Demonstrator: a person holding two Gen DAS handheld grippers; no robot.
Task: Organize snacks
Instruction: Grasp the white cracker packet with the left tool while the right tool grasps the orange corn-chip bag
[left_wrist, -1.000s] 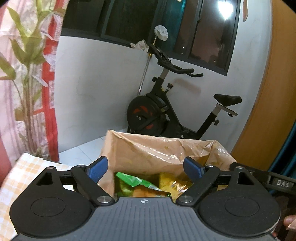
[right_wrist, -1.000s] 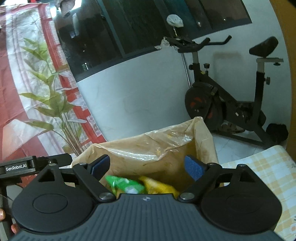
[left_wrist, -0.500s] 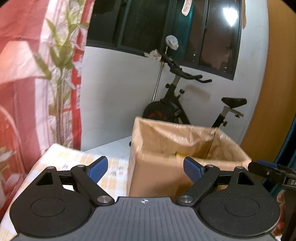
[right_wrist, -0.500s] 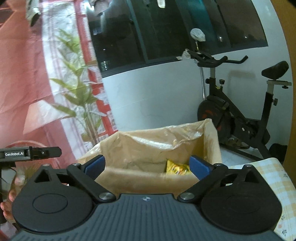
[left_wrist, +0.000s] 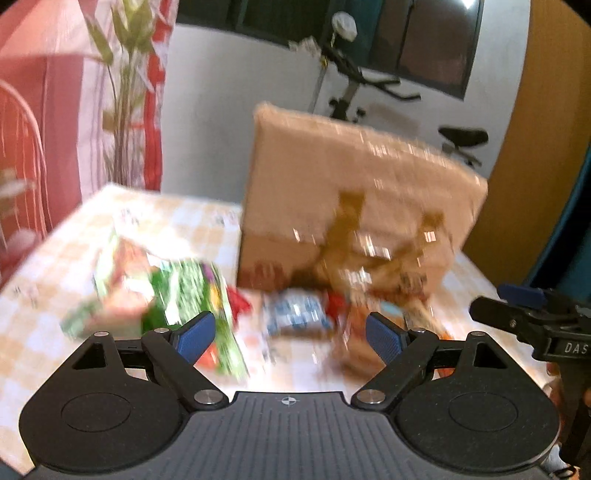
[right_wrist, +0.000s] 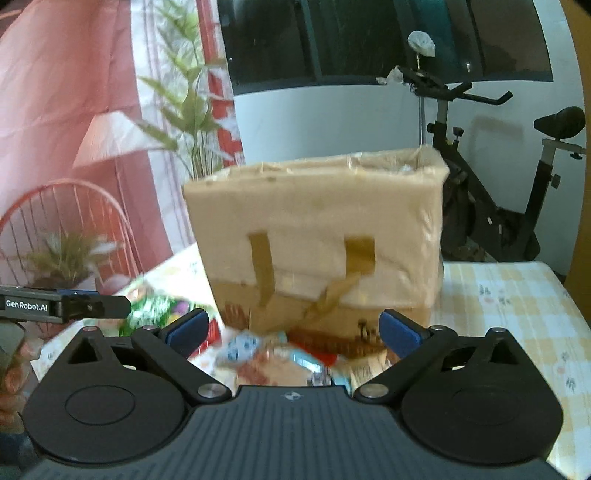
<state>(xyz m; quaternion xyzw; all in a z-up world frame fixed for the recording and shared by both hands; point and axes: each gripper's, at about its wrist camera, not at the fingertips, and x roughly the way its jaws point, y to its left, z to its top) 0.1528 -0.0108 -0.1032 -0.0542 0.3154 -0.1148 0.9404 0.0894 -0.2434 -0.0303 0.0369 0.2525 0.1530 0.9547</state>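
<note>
A: Where are the snacks (left_wrist: 295, 314)?

B: Heaped at the foot of the box (left_wrist: 354, 206), mid-frame in both views, on the checked tabletop (right_wrist: 509, 295). A green bag (left_wrist: 184, 295) lies left of centre in the left view; a small blue-white packet (left_wrist: 297, 312) sits in the middle.

A: And the claws?

B: The left claw (left_wrist: 288, 332) is spread wide with nothing between its pads. The right claw (right_wrist: 291, 328) is spread too, its jaws no longer widening, also empty. Both hang just short of the pile.

A: How will those packs handle?

B: Light, I'd judge, and soft: crinkly film, slippery, the contents likely crushable. The blur hides the details.

A: Where to grip?

B: On a sealed edge or a flat corner, pinching gently, not across the puffed middle. The green bag looks largest, so take it near its end. The box seems stiff, with tape on its front.
</note>
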